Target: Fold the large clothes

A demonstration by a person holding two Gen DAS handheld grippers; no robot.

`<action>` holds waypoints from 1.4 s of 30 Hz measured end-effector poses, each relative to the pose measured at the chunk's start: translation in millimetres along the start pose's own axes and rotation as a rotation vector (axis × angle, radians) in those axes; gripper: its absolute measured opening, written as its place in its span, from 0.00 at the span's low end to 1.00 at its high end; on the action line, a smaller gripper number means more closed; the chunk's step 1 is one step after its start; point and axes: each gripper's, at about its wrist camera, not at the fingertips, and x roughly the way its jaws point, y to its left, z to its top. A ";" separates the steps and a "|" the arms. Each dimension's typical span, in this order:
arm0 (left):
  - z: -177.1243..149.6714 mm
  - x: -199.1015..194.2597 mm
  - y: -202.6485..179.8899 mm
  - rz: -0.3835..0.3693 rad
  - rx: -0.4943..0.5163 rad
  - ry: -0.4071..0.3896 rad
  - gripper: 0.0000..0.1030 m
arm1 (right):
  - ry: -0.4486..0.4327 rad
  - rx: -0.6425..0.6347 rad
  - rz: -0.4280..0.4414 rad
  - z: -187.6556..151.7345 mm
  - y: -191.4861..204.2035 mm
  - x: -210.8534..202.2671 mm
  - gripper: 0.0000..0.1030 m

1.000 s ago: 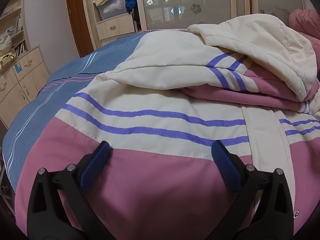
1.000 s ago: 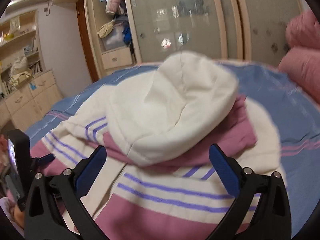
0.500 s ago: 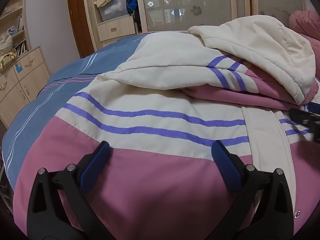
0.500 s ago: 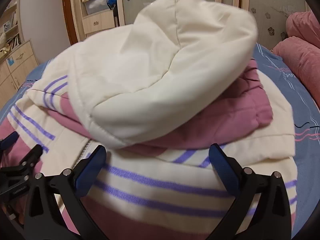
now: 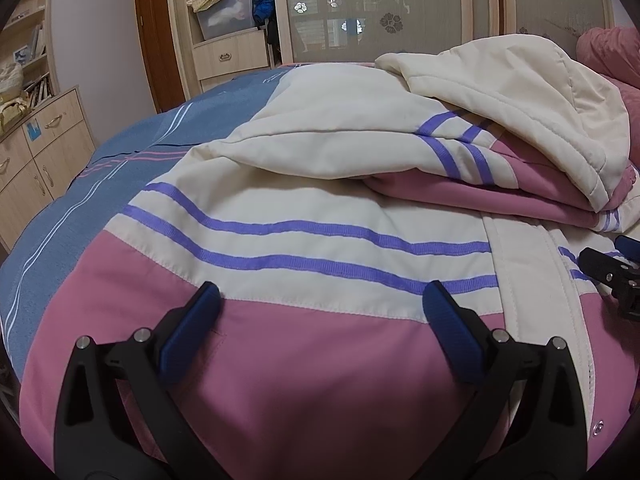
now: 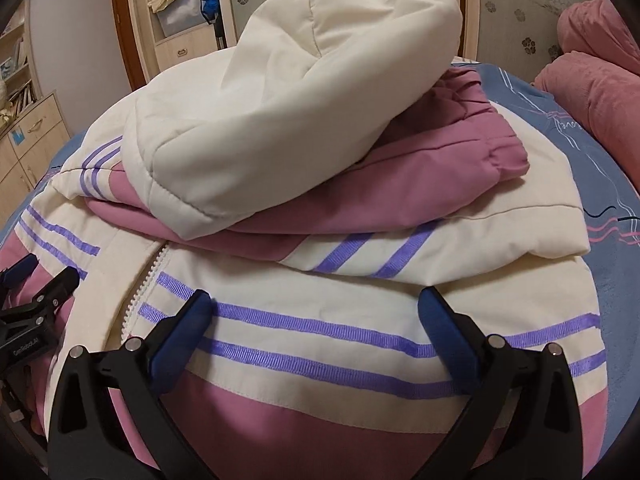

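Lying on a blue striped bedsheet (image 5: 120,184), the jacket (image 5: 328,364) is a padded pink and cream piece with pairs of purple stripes across its chest and sleeves. Its sleeves are folded inward over the body, the pink cuff (image 6: 496,148) of one resting on the cream shoulder, and the cream hood (image 6: 288,92) is flopped forward on top of the folded sleeves. A white zipper (image 6: 140,292) runs down the front, closed as far as can be seen, with a snap stud near the hem. The left gripper (image 5: 320,308) hangs just above the pink lower panel on one side of the zipper, its blue-padded fingers (image 5: 192,328) spread wide and gripping nothing. The right gripper (image 6: 316,312) hangs over the striped band on the other side, fingers (image 6: 448,340) likewise spread and empty. Each tool shows at the edge of the other's view. Behind the bed stand a wooden wardrobe (image 5: 400,12) with frosted doors and, at the right, pink pillows (image 6: 592,92).
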 end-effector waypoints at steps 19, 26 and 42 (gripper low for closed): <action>-4.8 -8.3 0.6 -0.015 0.007 -0.018 0.98 | -0.117 -0.031 -0.263 -93.2 46.0 -65.4 0.99; -20.4 -23.4 -2.2 -0.014 0.043 -0.037 0.98 | -0.139 -0.011 -0.248 -124.0 45.8 -82.3 0.99; -46.0 -133.4 84.0 -0.023 0.128 -0.080 0.98 | -0.039 0.093 -0.224 -142.6 -8.5 -160.5 0.99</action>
